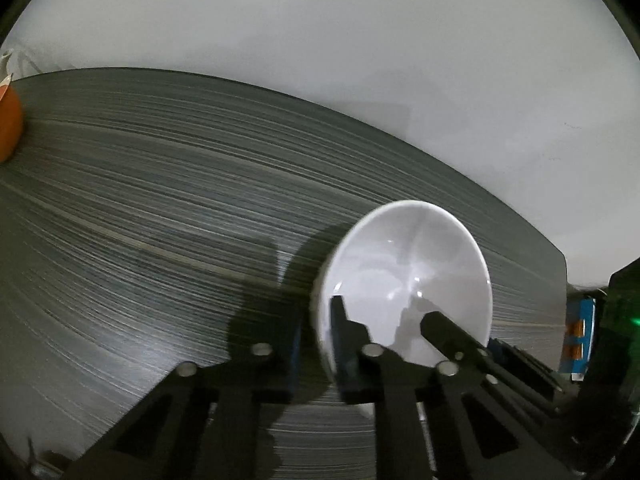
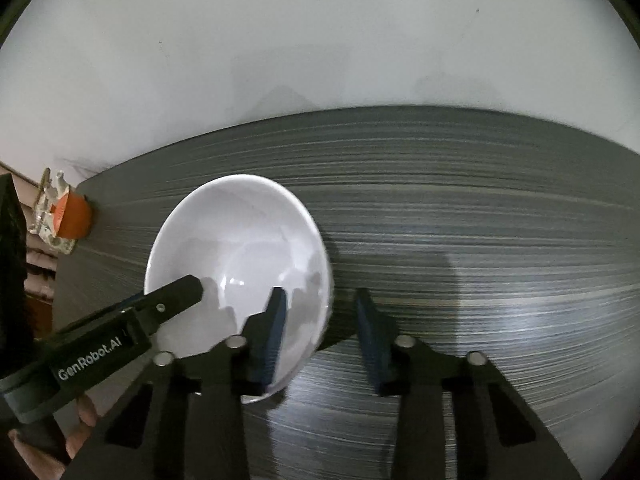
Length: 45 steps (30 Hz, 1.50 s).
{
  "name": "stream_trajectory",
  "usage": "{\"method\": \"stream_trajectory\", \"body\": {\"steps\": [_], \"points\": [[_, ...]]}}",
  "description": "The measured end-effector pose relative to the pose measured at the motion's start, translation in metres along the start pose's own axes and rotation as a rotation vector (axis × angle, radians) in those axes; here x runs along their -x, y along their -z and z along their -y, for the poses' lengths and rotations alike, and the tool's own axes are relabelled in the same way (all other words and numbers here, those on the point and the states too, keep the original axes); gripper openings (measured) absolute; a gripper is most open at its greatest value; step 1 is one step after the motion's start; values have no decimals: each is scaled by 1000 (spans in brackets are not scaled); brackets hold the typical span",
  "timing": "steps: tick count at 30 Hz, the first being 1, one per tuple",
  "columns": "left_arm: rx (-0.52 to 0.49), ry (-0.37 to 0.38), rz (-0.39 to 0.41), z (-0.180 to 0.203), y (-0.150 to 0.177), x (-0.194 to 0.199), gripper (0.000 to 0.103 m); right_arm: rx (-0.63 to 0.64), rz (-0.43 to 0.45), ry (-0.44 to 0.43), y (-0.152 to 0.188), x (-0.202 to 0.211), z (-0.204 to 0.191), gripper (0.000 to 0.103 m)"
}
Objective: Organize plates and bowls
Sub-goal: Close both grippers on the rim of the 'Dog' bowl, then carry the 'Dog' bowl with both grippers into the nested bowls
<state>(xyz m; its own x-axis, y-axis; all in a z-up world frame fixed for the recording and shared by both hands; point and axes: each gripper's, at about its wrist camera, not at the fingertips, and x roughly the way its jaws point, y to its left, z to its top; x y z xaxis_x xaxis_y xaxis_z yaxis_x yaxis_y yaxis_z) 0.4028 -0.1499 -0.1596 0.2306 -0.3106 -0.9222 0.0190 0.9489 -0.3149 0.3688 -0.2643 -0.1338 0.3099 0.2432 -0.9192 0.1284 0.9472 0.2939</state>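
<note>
A white bowl (image 1: 404, 280) sits upright on the dark grey table (image 1: 160, 220); it also shows in the right wrist view (image 2: 240, 248). My left gripper (image 1: 316, 320) is open, its right finger inside the bowl and its left finger outside, straddling the near left rim. My right gripper (image 2: 320, 320) is open too, its left finger inside the bowl and its right finger outside, straddling the right rim. The left gripper's finger (image 2: 176, 292) reaches into the bowl from the left in the right wrist view; the right gripper's finger (image 1: 452, 328) shows in the left wrist view.
An orange object (image 2: 72, 216) stands at the table's far left corner, also seen at the left edge of the left wrist view (image 1: 8, 120). A white wall (image 2: 320, 40) rises behind the table. The table's right edge (image 1: 562, 280) lies close beyond the bowl.
</note>
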Motion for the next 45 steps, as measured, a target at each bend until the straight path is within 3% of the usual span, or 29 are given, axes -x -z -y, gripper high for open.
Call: {"method": "stream_trajectory", "body": {"steps": [2, 10, 21, 33, 45], "points": [[2, -8, 3, 2, 2, 0, 11, -13, -4, -8, 1, -1, -1, 19], [5, -14, -9, 10, 11, 7, 10, -18, -4, -1, 9, 6, -5, 19], [-29, 4, 9, 28, 40, 59, 10, -24, 20, -14, 30, 46, -13, 19], [-88, 29, 72, 61, 107, 142, 10, -8, 92, -16, 82, 134, -28, 19], [-128, 63, 80, 66, 213, 202, 10, 13, 162, -8, 161, 212, -43, 19]]}}
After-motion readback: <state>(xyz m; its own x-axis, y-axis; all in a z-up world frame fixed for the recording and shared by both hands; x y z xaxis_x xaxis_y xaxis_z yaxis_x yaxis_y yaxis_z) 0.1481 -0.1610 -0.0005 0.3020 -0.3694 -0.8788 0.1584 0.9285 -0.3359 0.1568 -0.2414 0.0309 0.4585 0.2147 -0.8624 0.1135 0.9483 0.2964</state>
